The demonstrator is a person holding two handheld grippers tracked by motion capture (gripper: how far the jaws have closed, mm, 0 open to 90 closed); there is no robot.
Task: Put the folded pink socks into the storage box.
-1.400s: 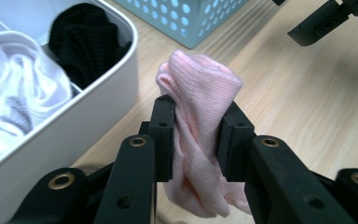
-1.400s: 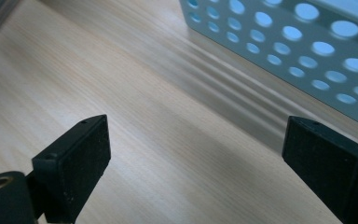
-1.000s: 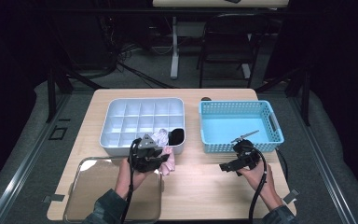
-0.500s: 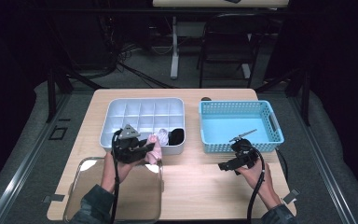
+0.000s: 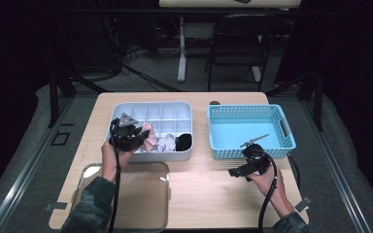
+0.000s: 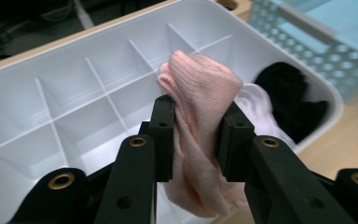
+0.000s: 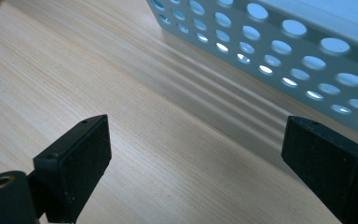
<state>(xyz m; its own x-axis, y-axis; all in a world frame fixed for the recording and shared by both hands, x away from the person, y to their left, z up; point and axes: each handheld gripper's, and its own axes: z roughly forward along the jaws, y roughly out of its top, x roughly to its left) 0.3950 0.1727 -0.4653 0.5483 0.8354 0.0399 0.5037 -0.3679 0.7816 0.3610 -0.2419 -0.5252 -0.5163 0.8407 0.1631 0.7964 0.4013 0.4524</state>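
Pink knitted sock point(image 6: 200, 102) pinched in the left gripper point(image 6: 196, 135) over the white divided tray point(image 6: 51, 93).

The jaws stand narrow, both pads pressing the folded sock, which hangs above the tray's near compartments, just beside a white sock point(image 6: 261, 109) and a black one point(image 6: 289, 100) lying in its corner. The right gripper point(image 7: 196, 163) hovers over the wooden table point(image 7: 135, 154) by the blue perforated basket point(image 7: 279, 51), jaws wide apart and holding nothing.

No text, label or number seems readable anywhere, though the high view is dim.
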